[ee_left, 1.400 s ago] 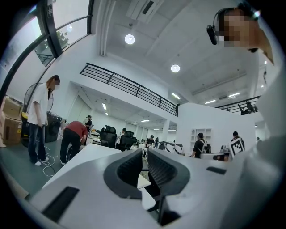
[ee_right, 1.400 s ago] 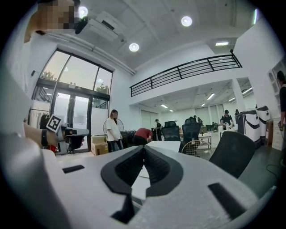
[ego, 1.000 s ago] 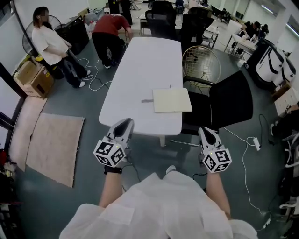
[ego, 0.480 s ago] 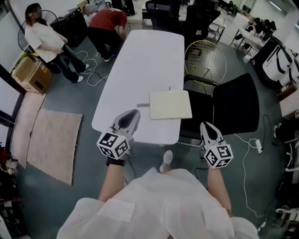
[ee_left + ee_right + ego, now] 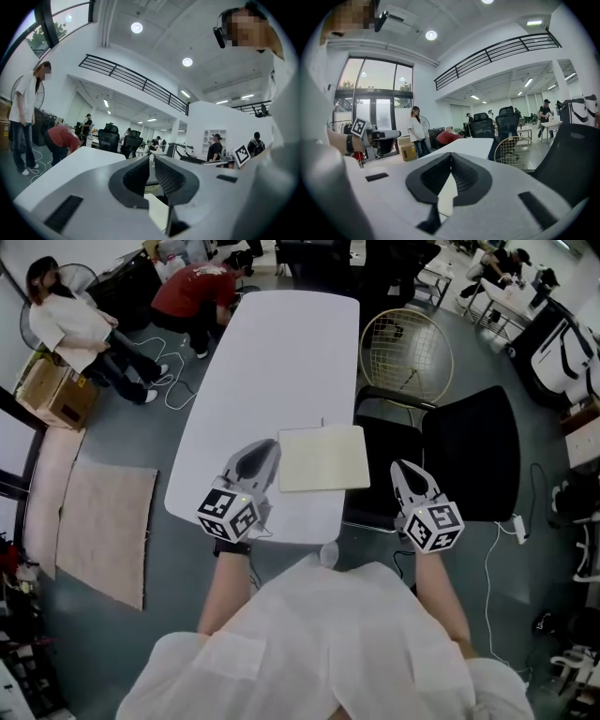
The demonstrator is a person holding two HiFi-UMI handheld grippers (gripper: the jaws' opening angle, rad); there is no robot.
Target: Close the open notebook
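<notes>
The open notebook lies flat with cream pages up near the front edge of the long white table. My left gripper hovers over the table just left of the notebook, jaws drawn together with nothing between them. My right gripper is shut and empty, off the table's right side over a black chair. In the left gripper view the left gripper points level along the table, a corner of the notebook below it. In the right gripper view the right gripper has the notebook behind its jaws.
A black office chair stands right of the table, a round wire chair behind it. Two people are at the far left near a cardboard box. A rug and cables lie on the floor.
Both grippers have come forward to the table's front edge. The left one now reaches over the tabletop beside the notebook; the right one has drawn level with the notebook's right side.
</notes>
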